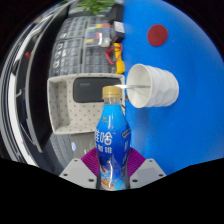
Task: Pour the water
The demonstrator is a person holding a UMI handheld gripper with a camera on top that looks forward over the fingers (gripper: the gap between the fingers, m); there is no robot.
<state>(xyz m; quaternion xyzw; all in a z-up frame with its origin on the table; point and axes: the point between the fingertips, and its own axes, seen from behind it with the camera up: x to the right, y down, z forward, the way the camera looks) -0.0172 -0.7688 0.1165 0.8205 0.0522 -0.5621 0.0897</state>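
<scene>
A blue plastic bottle [112, 140] with an orange neck and a printed label stands upright between my fingers. My gripper [112, 165] is shut on the bottle's lower body, and both purple pads [92, 160] press its sides. Just beyond the bottle's top, a little to the right, a white paper cup [152, 85] lies tilted with its mouth facing the bottle neck. The cup rests on a blue table top [180, 140]. I cannot see any water inside the cup.
A cream rectangular tray [80, 100] sits left of the cup, beyond the bottle. A red round disc [157, 35] lies farther back on the blue surface. Dark shelving with small items fills the far left.
</scene>
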